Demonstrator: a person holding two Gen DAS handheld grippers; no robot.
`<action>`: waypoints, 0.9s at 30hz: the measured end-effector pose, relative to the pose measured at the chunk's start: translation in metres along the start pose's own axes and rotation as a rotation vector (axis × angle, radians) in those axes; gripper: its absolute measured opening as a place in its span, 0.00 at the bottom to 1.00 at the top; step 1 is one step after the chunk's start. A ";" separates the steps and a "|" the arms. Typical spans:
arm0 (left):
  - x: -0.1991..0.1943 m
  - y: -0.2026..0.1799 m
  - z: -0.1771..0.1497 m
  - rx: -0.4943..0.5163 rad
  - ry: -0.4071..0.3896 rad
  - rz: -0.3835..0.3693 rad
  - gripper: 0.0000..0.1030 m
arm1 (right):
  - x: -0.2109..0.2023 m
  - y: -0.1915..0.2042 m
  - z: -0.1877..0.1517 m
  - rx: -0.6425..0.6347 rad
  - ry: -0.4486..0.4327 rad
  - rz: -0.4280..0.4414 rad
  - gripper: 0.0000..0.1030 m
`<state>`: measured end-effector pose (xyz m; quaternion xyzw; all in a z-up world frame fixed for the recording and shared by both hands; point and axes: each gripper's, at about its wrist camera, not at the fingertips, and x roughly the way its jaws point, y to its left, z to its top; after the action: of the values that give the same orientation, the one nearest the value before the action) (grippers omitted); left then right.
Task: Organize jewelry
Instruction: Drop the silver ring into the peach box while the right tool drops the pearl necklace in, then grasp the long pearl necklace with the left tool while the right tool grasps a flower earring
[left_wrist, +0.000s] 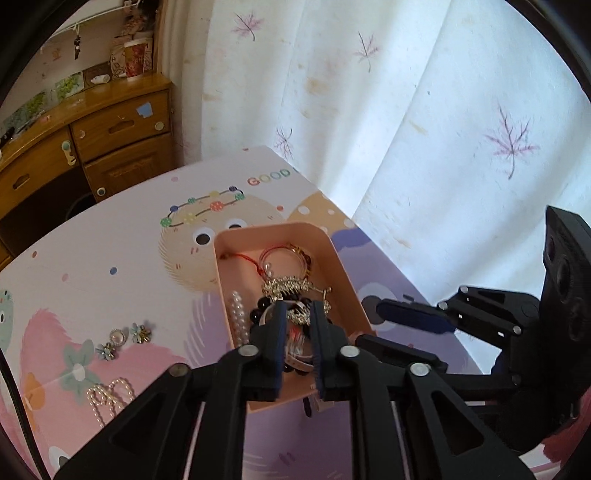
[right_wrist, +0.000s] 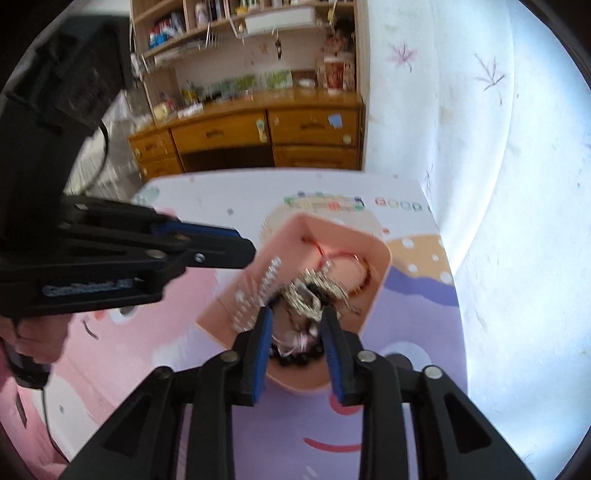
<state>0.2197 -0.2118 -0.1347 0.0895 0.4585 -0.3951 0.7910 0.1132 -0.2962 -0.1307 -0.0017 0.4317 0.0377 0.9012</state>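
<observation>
A pink tray (left_wrist: 240, 273) (right_wrist: 384, 258) sits on the cartoon-print table and holds a heap of jewelry: a red cord bracelet (left_wrist: 266, 258), a gold leaf piece (left_wrist: 291, 286), a pearl strand (left_wrist: 238, 317) and dark beads (right_wrist: 295, 360). My left gripper (left_wrist: 298, 306) hovers over the heap with a narrow gap between its pads, open, with jewelry showing behind the gap. My right gripper (right_wrist: 298, 312) hangs over the tray's near end, also open, gripping nothing. Loose on the table to the left lie flower earrings (left_wrist: 142, 330) and a pearl necklace (left_wrist: 109, 400).
A white leaf-print curtain (left_wrist: 406, 110) hangs close along the table's right edge. A wooden dresser (left_wrist: 110, 129) (right_wrist: 258, 136) stands beyond the far edge. A hand (right_wrist: 37, 343) holds the left gripper (right_wrist: 240, 247) beside the tray's left side.
</observation>
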 end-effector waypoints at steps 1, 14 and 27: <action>0.001 0.000 -0.001 0.001 0.004 0.007 0.16 | 0.002 0.000 -0.001 -0.011 0.006 -0.002 0.28; -0.013 0.055 -0.035 -0.181 0.084 0.222 0.64 | 0.019 0.011 0.011 0.015 0.041 0.079 0.51; -0.040 0.129 -0.107 -0.450 0.057 0.459 0.81 | 0.073 0.041 0.067 0.160 0.133 0.233 0.59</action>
<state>0.2300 -0.0491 -0.1917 0.0245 0.5243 -0.0925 0.8461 0.2077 -0.2478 -0.1439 0.1177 0.4892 0.1075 0.8575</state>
